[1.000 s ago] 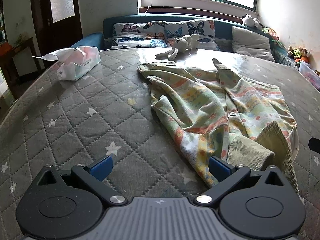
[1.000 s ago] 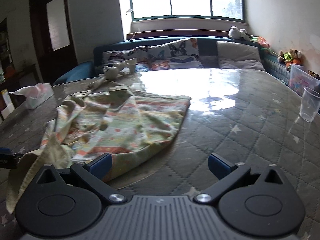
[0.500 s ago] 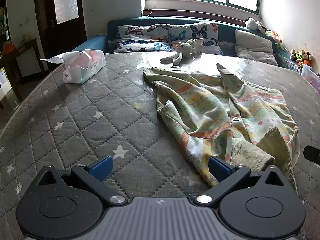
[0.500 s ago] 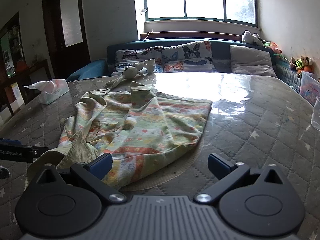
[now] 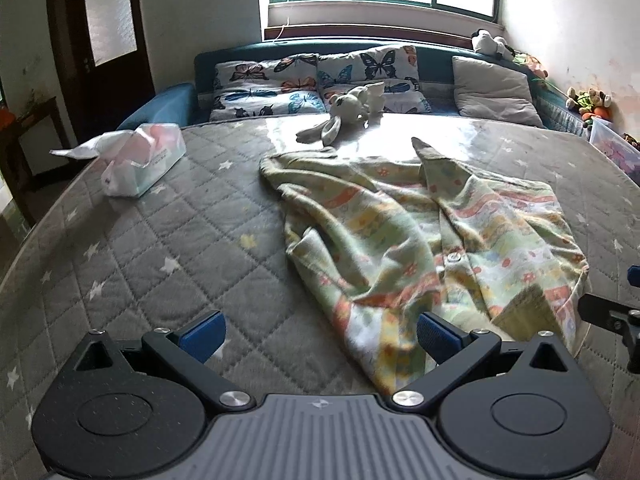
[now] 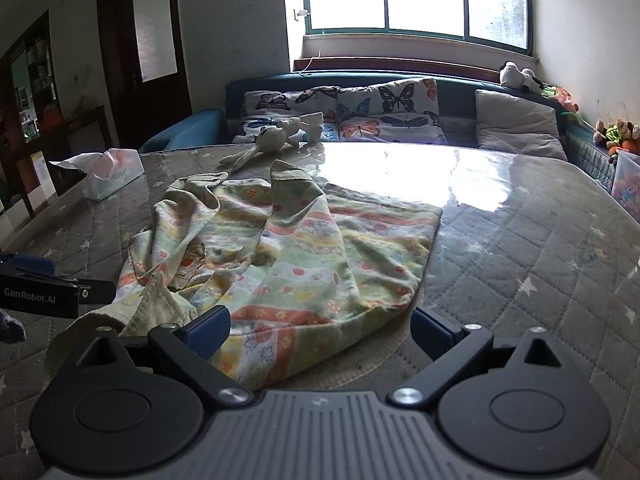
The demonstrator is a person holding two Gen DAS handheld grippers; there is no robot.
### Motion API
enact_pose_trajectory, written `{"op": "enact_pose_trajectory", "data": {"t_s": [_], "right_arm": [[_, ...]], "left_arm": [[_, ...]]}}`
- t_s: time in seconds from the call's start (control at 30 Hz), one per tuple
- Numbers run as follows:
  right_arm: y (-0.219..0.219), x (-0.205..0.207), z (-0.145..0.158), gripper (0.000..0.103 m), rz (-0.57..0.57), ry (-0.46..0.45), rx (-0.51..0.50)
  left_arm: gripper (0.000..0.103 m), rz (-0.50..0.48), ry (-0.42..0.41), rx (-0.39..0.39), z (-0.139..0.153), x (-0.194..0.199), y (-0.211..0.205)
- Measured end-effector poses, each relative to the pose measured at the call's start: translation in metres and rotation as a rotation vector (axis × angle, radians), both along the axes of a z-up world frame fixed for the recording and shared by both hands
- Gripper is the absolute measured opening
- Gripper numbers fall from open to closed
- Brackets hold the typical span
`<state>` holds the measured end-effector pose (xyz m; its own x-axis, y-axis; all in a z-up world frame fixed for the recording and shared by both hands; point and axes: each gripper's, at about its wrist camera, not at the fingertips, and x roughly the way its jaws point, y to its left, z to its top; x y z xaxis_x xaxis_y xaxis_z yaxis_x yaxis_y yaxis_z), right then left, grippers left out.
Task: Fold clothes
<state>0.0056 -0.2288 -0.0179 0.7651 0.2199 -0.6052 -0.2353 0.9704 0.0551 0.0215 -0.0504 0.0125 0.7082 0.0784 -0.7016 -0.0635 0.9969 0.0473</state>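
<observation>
A crumpled pale green shirt (image 5: 420,232) with orange and yellow printed bands lies on the grey quilted table (image 5: 160,240), its near hem toward me. My left gripper (image 5: 318,330) is open just short of that hem, its right pad beside the cloth. In the right wrist view the same shirt (image 6: 288,248) spreads ahead, and my right gripper (image 6: 320,326) is open over its near edge with cloth lying between the fingers. Each gripper shows at the edge of the other's view: the right gripper (image 5: 612,316) and the left gripper (image 6: 44,292).
A tissue box (image 5: 138,160) sits at the table's left side and a plush rabbit (image 5: 344,114) at the far edge. Behind stands a blue sofa (image 5: 436,64) with butterfly cushions. A clear bin (image 5: 612,146) of toys is at the right.
Both grippers have drawn back and tilted up, so more of the room shows. The right gripper has also swung left, bringing the shirt to the centre of its view. The shirt has not moved.
</observation>
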Motion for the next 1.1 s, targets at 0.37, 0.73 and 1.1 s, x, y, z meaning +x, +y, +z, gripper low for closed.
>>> {"op": "enact_pose_trajectory", "data": {"t_s": [0.37, 0.73, 1.1], "right_arm": [[-0.006, 0.05, 0.007, 0.086, 0.01, 0.012, -0.017], [0.008, 0.134, -0.001, 0.064, 0.06, 0.086, 0.023], [0.019, 0.189, -0.03, 0.024, 0.063, 0.19, 0.114]], "left_arm": [[0.088, -0.09, -0.015, 0.021, 0.008, 0.047, -0.019], [0.046, -0.199, 0.063, -0.022, -0.008, 0.079, -0.03], [0.044, -0.254, 0.09, -0.032, -0.011, 0.09, -0.036]]}}
